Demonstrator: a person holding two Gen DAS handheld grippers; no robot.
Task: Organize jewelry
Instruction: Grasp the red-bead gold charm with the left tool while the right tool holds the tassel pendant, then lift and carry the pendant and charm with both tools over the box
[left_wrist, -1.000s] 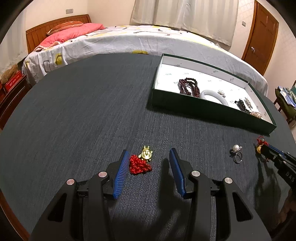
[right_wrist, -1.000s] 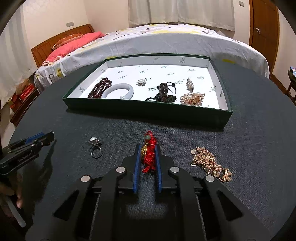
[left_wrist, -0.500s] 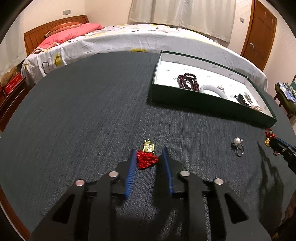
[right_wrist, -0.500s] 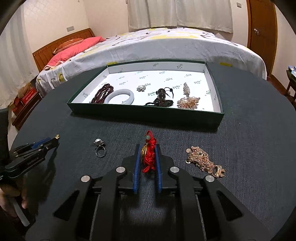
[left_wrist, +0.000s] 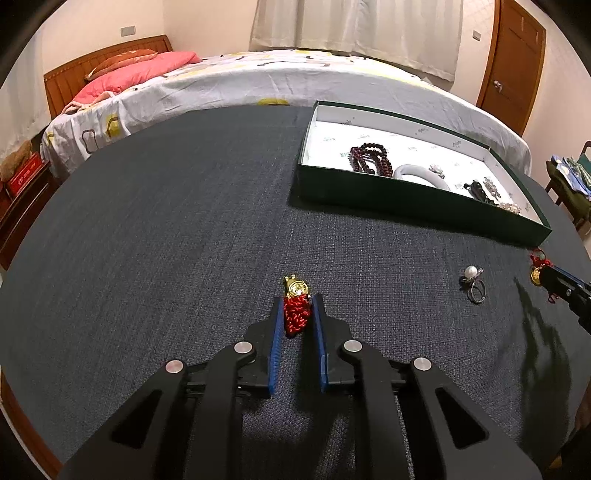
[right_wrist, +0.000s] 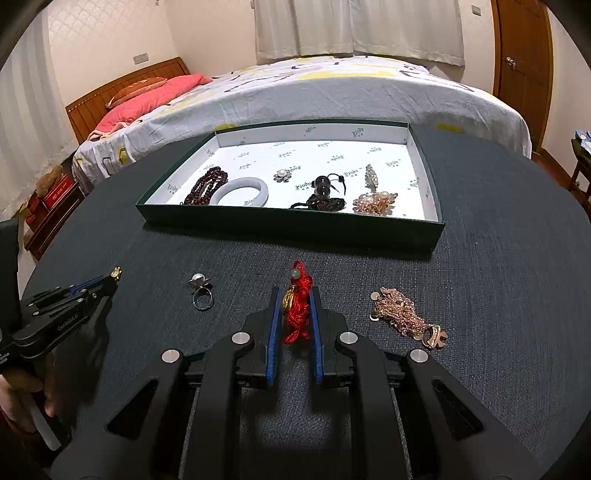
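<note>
The jaws of the left gripper (left_wrist: 297, 300) pinch a red knotted cord with a gold charm (left_wrist: 296, 309) on the dark counter (left_wrist: 166, 240), the jaws of the right gripper (right_wrist: 293, 293) clamp a red cord with a green bead (right_wrist: 297, 306), and beyond both stands the green jewelry box with white lining (right_wrist: 288, 221).

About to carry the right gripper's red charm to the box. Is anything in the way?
Nothing visible blocks it. Bare table lies between the right gripper, shut on the red charm, and the box; only its near wall needs clearing.
</note>
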